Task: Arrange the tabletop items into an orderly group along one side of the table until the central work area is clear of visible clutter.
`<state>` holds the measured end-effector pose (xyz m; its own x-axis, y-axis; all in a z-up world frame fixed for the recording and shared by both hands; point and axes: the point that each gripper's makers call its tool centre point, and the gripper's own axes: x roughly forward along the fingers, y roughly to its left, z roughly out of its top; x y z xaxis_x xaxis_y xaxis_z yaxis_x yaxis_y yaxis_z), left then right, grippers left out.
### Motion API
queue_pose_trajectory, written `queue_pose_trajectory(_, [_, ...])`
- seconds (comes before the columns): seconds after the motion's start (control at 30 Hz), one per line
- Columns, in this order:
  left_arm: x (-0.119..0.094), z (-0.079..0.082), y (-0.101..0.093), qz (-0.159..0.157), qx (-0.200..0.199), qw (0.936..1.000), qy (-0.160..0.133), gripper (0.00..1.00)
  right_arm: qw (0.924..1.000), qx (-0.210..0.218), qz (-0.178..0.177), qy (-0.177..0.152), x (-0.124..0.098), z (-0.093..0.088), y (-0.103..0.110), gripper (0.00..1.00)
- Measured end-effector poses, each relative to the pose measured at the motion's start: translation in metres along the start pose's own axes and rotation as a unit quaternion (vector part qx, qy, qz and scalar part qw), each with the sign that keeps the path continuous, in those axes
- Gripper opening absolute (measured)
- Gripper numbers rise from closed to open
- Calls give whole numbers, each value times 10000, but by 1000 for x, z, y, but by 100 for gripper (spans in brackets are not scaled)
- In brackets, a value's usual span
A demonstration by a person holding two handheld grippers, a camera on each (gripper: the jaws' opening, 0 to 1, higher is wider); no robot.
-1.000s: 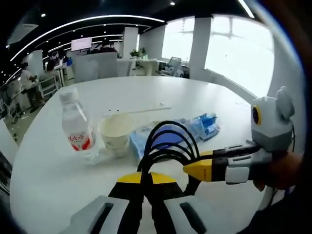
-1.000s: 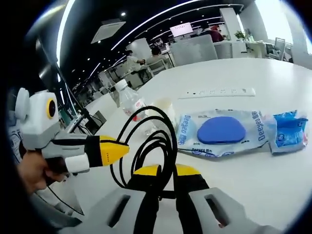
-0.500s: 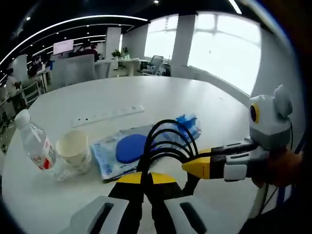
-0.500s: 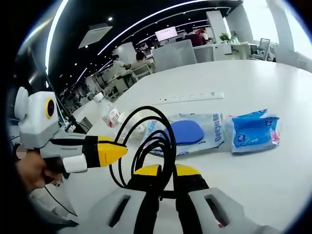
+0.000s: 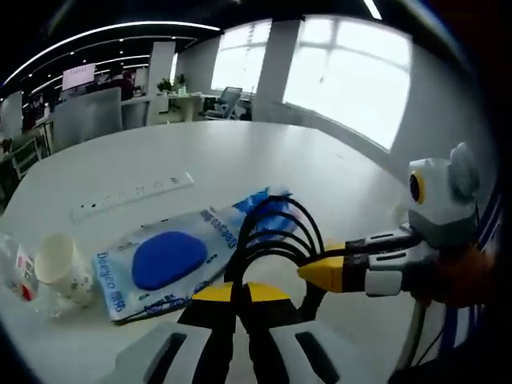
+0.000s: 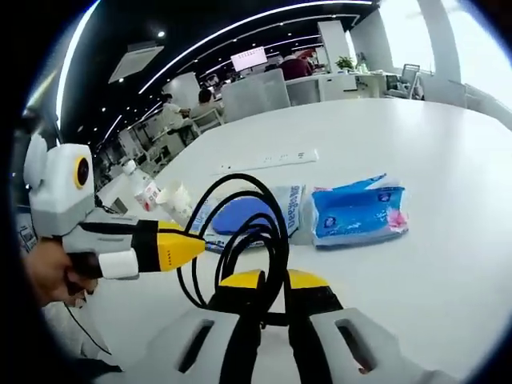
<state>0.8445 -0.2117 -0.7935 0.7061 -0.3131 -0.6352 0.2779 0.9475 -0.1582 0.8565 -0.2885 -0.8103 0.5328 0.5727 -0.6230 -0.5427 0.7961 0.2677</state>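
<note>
A coiled black cable [image 5: 276,236] rises from my left gripper [image 5: 240,290], whose yellow jaws are shut on it. The right gripper [image 5: 324,276] comes in from the right with its tip at the same coil. In the right gripper view, my right gripper [image 6: 272,280] is shut on the cable [image 6: 240,232], and the left gripper [image 6: 182,250] touches the coil from the left. On the white table [image 5: 264,160] lie a wipes pack with a blue lid [image 5: 164,260], a blue tissue pack [image 6: 356,216], a paper cup [image 5: 56,260] and a water bottle [image 6: 144,190].
A white power strip [image 5: 132,194] lies flat beyond the packs, farther across the table. Office desks, chairs and seated people [image 6: 300,68] fill the background. A hand [image 6: 48,272] holds the left gripper. Bare table [image 6: 448,256] stretches to the right of the tissue pack.
Both views have swung, so the bottle and cup now sit toward the left edge of each picture. Both grippers and the cable coil keep the same pose between them.
</note>
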Motion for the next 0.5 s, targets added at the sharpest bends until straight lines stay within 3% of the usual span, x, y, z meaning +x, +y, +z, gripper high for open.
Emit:
queue_pose_trajectory(0.2, [17,-3,-14,-160,157,9996,198,1,9997,2,-224,52,-2,-8,-19,6])
queue_pose_trajectory(0.5, [39,-9,-16,-189,196,9986,449,1,9991,54,-326,251,8,-23,-38,7])
